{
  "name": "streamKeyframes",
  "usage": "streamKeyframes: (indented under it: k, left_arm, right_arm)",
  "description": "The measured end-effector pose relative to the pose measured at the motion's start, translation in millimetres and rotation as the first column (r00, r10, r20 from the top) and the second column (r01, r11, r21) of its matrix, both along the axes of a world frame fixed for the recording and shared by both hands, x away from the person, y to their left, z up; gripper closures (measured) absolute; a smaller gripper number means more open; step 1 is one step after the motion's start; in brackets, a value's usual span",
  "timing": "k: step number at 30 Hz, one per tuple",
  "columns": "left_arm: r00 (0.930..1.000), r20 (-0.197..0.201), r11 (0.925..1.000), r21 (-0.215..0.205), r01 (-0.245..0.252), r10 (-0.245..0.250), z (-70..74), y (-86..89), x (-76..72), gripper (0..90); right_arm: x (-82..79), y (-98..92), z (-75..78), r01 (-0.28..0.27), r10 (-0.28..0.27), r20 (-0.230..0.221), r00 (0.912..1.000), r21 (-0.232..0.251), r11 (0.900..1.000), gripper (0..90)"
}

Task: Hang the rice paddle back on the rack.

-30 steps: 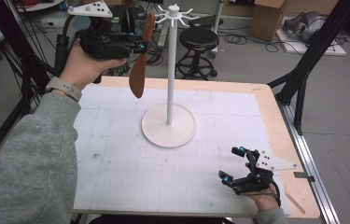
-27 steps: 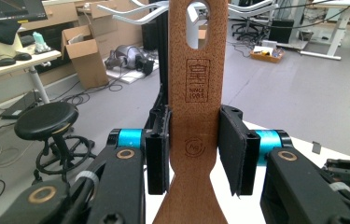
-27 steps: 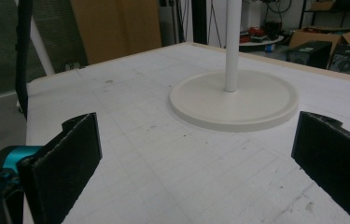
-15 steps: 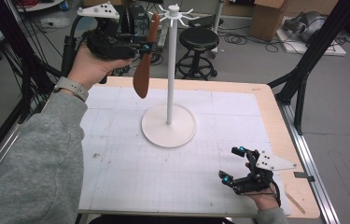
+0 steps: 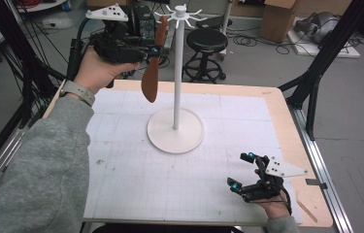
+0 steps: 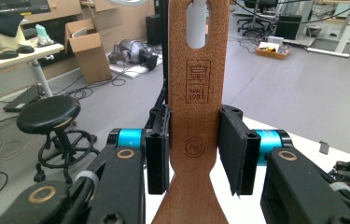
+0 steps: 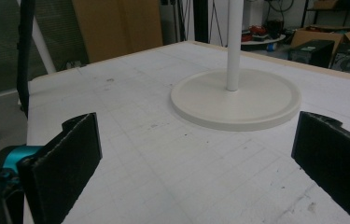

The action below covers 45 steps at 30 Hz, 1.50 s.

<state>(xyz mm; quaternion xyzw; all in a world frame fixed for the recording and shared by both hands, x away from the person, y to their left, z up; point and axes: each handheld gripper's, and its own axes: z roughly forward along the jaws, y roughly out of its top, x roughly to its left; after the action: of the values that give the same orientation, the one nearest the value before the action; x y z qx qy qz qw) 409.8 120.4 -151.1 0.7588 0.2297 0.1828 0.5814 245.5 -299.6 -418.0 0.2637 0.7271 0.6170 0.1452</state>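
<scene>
Left gripper point(image 5: 153, 51) raised beside white stand's point(image 5: 175, 131) hooked top, jaws pinching wooden spatula point(image 5: 151, 73) by its handle, left gripper view reveals handle's hanging slot point(image 6: 196, 24) and stamp, right gripper point(image 5: 240, 172) low on surface point(image 5: 136, 170), jaws spread, empty.

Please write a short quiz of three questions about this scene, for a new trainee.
1. What does the left gripper hold?
2. True or false: the right gripper is closed on the stand's base.
3. The spatula's hole lies near which part of the white stand? A) base B) top hooks C) middle of the pole

Key:
1. A brown wooden spatula, gripped at its handle between the fingers.
2. False; it is open, low over the table, apart from the base.
3. B
</scene>
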Motion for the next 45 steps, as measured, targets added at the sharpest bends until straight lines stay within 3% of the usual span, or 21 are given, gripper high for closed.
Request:
streamKeyframes:
  k: [3, 5, 9, 10, 15, 16, 20, 24, 31, 36, 39, 45]
  left_arm:
    - [0.9998, -0.002, 0.9997, 0.007, -0.022, 0.022, -0.5, -3.5, -1.5, 64.4]
    - [0.9995, 0.015, 0.9996, 0.0, -0.029, 0.029, -2.7, -4.3, -3.2, 58.4]
    - [0.9994, 0.023, 0.9993, 0.024, -0.028, 0.027, -5.6, -2.7, -5.4, 50.0]
    - [0.9993, 0.03, 0.9996, 0.021, -0.021, 0.02, -6.9, -1.3, -6.8, 43.9]
    - [0.9983, 0.056, 0.9998, -0.009, 0.016, -0.016, -11.5, 6.3, -13.5, 31.9]
    - [0.9982, 0.057, 0.9999, -0.005, 0.016, -0.016, -12.8, 7.4, -14.7, 21.2]
    - [0.9971, 0.071, 0.999, 0.039, 0.024, -0.027, -18.6, 10.5, -18.7, 14.0]
    - [0.9952, 0.069, 0.9976, 0.005, 0.068, -0.069, -23.5, 13.4, -24.7, 1.7]
    - [0.994, 0.062, 0.9956, 0.034, 0.087, -0.089, -33.8, 15.8, -31.4, 1.7]
    - [0.9941, 0.066, 0.9962, 0.019, 0.085, -0.086, -40.4, 21.0, -35.3, 1.7]
    - [0.995, 0.044, 0.9958, 0.024, 0.089, -0.09, -46.9, 26.0, -37.2, 1.7]
    - [0.996, 0.037, 0.9966, 0.014, 0.081, -0.081, -60.4, 39.2, -40.3, 1.7]
  right_arm:
    - [0.7, -0.2, -0.1, -0.001, 0.001, 0.006, 1.0, -0.002, 1.0, 0.1]
    - [1.2, 0.2, -0.2, -0.005, 0.005, 0.006, 1.0, -0.005, 1.0, 0.1]
    - [0.5, 0.5, 0.1, -0.008, 0.008, 0.002, 1.0, -0.008, 1.0, 0.1]
    - [0.4, 0.3, 0.2, -0.008, 0.008, 0.003, 1.0, -0.009, 1.0, 0.1]
    - [0.1, 0.7, -0.3, -0.013, 0.013, 0.005, 0.9999, -0.016, 1.0, 0.1]
    - [-0.3, 1.2, -0.3, -0.013, 0.013, 0.005, 0.9999, -0.018, 1.0, 0.1]
    - [-1.1, 1.6, -0.8, -0.017, 0.017, 0.003, 0.9998, -0.023, 1.0, 0.1]
    - [-1.4, 1.3, -0.9, -0.015, 0.015, 0.003, 0.9999, -0.025, 1.0, 0.1]
    - [-2.9, -0.9, -0.7, 0.005, -0.005, 0.001, 1.0, -0.019, 1.0, 0.1]
    - [-3.2, -0.2, -1.1, 0.002, -0.002, -0.001, 1.0, -0.024, 1.0, 0.1]
    - [-2.9, 0.2, -1.2, 0.003, -0.003, 0.0, 1.0, -0.027, 1.0, 0.1]
    - [-3.0, 2.4, -1.2, -0.005, 0.005, 0.001, 1.0, -0.037, 0.999, 0.1]
